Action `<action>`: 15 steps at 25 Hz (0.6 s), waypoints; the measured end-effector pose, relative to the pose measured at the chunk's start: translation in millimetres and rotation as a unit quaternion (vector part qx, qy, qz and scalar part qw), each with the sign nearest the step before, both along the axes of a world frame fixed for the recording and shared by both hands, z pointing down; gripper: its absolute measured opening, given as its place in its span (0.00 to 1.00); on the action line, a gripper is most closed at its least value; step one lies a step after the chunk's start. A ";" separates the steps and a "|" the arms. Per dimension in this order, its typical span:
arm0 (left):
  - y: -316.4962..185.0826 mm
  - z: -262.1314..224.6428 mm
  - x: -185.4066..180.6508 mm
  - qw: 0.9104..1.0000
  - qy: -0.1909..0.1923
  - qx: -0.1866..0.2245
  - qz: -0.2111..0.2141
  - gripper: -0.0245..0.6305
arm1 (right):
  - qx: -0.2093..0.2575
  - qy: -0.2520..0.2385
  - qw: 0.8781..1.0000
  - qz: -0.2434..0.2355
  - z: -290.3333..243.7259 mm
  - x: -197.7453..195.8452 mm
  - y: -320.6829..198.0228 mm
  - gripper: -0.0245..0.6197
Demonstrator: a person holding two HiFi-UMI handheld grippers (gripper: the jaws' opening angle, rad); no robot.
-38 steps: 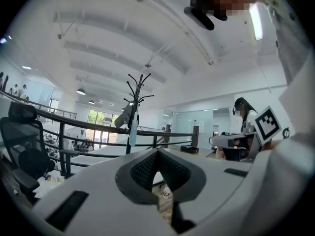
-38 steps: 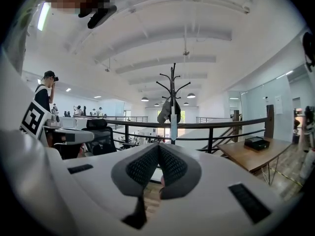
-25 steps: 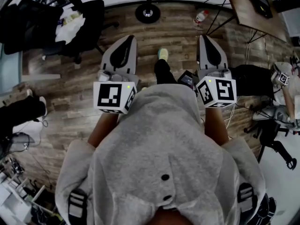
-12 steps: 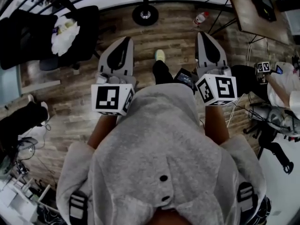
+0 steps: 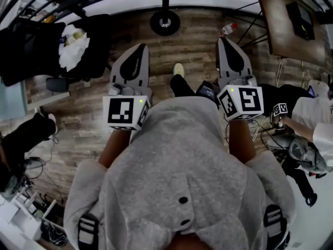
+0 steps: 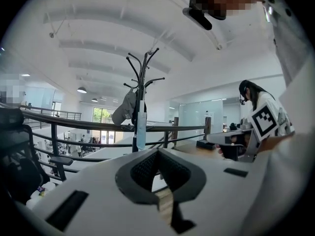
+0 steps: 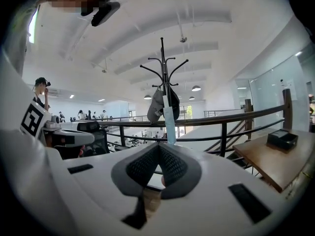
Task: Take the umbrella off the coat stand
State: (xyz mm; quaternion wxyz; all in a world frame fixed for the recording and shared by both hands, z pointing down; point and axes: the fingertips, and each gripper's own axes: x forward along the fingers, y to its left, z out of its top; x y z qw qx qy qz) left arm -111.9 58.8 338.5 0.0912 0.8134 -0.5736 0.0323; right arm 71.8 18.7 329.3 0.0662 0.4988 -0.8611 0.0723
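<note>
Well, both pairs of my fingers are pressed together and carry nothing. On the left gripper and on the right gripper the dark ribbed pads meet at the tip, with only a sliver of gap lower down.

From the left gripper view, the coat stand rises at about 11 o'clock from my fingertips, a thin black pole with curved hooks branching at its crown. The umbrella hangs on it, well apart from either gripper. It is folded into a slim, pale, bluish-white strip that drops straight down along the pole, and its lower end crosses the top bar of the black railing behind. At this range I cannot make out its handle or which hook carries it; it seems to start just under a grey cap that hangs at 10 o'clock from it.

In the right gripper view the same pale strip sits at 12 o'clock above my fingertips, slightly tilted, and a wooden table lies at 3 o'clock.

Looking down from my head, the stand's round base rests on the plank floor at 12 o'clock, between and beyond both grippers.
</note>
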 end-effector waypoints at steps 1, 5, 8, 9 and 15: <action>-9.9 -0.2 3.0 1.000 -0.001 -0.002 0.000 0.06 | -0.002 0.000 1.000 -0.003 0.6 2.6 -9.1 0.06; -48.1 -1.8 15.0 1.000 -0.011 -0.005 0.000 0.06 | -0.009 -0.002 1.000 -0.017 1.3 13.1 -43.5 0.06; -73.7 -5.1 22.0 1.000 -0.014 -0.006 -0.004 0.06 | -0.015 -0.002 1.000 -0.022 2.7 21.5 -69.7 0.06; -80.8 -5.4 23.7 1.000 -0.015 -0.008 -0.006 0.06 | -0.017 -0.004 1.000 -0.024 3.1 23.5 -78.0 0.06; -116.4 -3.9 45.1 0.999 -0.031 -0.011 -0.015 0.06 | -0.023 -0.016 0.999 -0.043 5.2 36.5 -117.0 0.06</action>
